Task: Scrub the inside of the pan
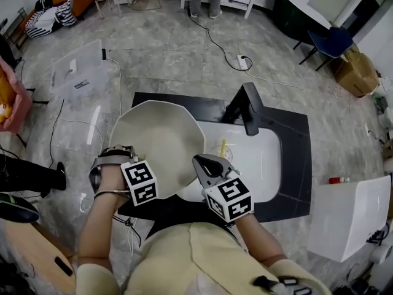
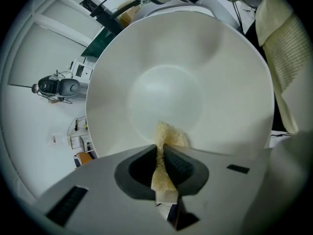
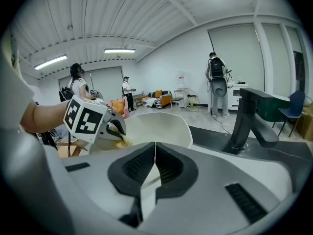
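Note:
A white, wide pan (image 1: 158,141) is held tilted over the left end of the sink (image 1: 265,165). My right gripper (image 1: 207,166) is shut on the pan's near rim; in the right gripper view that thin white rim (image 3: 152,168) runs between the closed jaws of the right gripper (image 3: 155,147). My left gripper (image 1: 120,160) reaches in from the pan's left side. In the left gripper view the left gripper (image 2: 162,150) is shut on a yellow sponge (image 2: 168,135), whose tip presses on the pan's inner wall (image 2: 186,77). The right gripper view shows the sponge (image 3: 122,142) inside the pan (image 3: 159,125).
A black faucet (image 1: 247,108) stands behind the sink on a black counter (image 1: 295,128). A white box (image 1: 349,217) is at the right. A clear plastic bin (image 1: 78,72) and a power strip (image 1: 243,61) with cable lie on the floor. People stand at the room's far end (image 3: 216,84).

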`<state>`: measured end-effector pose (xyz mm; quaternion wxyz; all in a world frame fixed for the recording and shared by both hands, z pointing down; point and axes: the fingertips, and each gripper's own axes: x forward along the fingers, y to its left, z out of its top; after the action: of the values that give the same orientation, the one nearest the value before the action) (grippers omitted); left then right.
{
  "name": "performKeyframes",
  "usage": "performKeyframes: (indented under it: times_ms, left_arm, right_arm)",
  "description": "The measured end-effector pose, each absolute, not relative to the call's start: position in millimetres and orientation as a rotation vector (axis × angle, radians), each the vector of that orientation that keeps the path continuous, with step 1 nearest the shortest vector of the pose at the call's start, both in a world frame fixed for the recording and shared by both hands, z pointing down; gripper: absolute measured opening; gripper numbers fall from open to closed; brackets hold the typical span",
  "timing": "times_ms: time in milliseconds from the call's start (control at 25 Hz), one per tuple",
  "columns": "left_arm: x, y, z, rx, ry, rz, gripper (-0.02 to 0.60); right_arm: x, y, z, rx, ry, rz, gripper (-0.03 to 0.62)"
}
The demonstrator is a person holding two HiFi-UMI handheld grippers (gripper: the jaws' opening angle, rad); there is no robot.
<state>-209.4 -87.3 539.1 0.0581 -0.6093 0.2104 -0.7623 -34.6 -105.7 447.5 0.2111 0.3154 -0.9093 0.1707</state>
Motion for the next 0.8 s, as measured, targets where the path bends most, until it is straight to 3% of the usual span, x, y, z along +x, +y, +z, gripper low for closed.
performKeyframes:
  times_ms: [800]
  left_arm:
    - [-234,-180,522,-1.607,1.037,-2.085,0.044]
  right_arm:
    - [-26,-117,457,0.925,-2.489,0.524,0.015]
